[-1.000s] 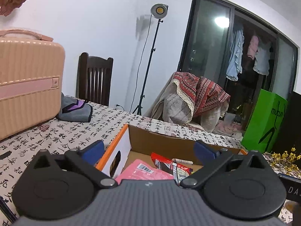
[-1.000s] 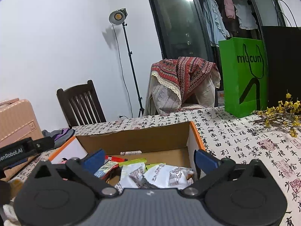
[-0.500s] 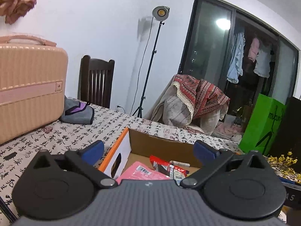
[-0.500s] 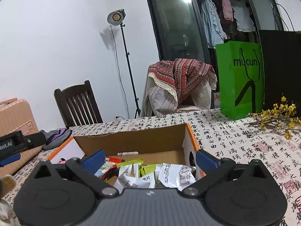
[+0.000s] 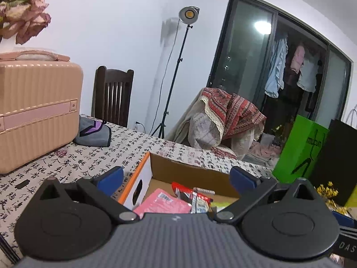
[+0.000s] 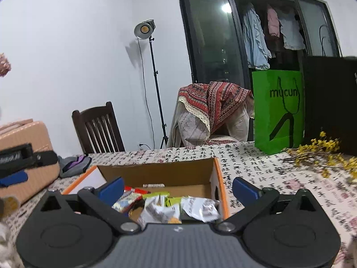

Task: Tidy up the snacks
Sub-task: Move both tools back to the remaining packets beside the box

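Left gripper (image 5: 176,179) found w/ jaws spread wide, nothing between the blue pads (image 5: 111,178); held above near-left corner of cardboard box (image 5: 189,173). Right gripper (image 6: 177,187) likewise released, pads well apart, empty, poised over box's near-right part.

Box (image 6: 156,174) sat open-topped on patterned tablecloth (image 6: 256,167), orange trim along side edges. Snacks inside: pink packet (image 5: 165,203) at left, red-black wrapper (image 5: 191,197) beside it twd centre; silver-white packets (image 6: 196,207) and green wrappers (image 6: 171,199) piled at right side, reaching abt rim height near right wall. Back part of box floor seen bare in right wrist view.

Surroundings, left wrist view: pink case (image 5: 38,109) at far left of table, grey-purple pouch (image 5: 93,131) just beside it; strip of cloth open between pouch and box's left edge. Right wrist view: green bag (image 6: 279,111) and yellow flower sprigs (image 6: 319,154) at far right, well apart from box; open cloth between. Dark wooden chair (image 6: 98,129) behind table's far edge, lamp stand (image 6: 154,84) by wall. Part of left gripper visible at left border of right wrist view, near the case.
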`<state>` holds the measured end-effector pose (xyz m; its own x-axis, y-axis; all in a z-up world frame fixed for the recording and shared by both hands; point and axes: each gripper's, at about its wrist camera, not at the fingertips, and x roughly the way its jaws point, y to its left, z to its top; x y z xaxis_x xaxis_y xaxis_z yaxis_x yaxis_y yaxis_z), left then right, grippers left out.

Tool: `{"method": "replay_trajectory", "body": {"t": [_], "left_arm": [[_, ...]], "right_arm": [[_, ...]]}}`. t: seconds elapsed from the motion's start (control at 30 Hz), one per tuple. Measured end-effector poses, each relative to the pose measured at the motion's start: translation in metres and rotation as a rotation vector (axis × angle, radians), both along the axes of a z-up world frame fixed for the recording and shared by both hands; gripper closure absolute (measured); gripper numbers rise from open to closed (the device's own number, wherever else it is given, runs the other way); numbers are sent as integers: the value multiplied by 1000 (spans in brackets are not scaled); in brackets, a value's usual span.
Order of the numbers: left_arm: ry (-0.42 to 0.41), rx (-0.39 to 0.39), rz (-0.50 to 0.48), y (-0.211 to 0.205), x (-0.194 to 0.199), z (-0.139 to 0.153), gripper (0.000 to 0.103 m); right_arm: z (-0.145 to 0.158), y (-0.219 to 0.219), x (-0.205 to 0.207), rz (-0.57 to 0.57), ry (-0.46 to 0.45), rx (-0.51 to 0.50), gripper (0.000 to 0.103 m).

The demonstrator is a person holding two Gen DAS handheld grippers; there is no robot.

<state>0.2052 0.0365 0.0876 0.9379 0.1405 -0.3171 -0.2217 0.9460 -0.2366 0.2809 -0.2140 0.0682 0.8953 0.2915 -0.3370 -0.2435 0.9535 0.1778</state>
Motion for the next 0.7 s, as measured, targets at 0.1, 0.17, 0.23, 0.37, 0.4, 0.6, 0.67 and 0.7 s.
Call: {"method": "replay_trajectory", "body": {"t": [0.1, 0.17, 0.23, 0.37, 0.4, 0.6, 0.67, 0.7], "left_arm": [[17, 19, -21, -6, -15, 0, 0], [26, 33, -37, -8, -27, -2, 0], [35, 52, -46, -11, -38, -4, 0], [62, 72, -70, -11, -61, -12, 0], [69, 74, -74, -11, -66, -14, 0], [122, 92, -92, -5, -91, -36, 0], [145, 87, -93, -1, -97, -44, 0], [154, 83, -94, 1, -99, -48, 0]], "right_arm": [[0, -5, -18, 15, 13, -15, 0], [-1, -9, -30, 29, 23, -13, 0], [-5, -11, -43, 37, 32, -17, 0], [-13, -15, -69, 56, 45, -21, 0], [-15, -15, -74, 60, 51, -24, 0], [-34, -18, -102, 98, 105, -35, 0], [-40, -19, -109, 100, 123, -38, 0], [-43, -19, -112, 99, 134, -41, 0]]}}
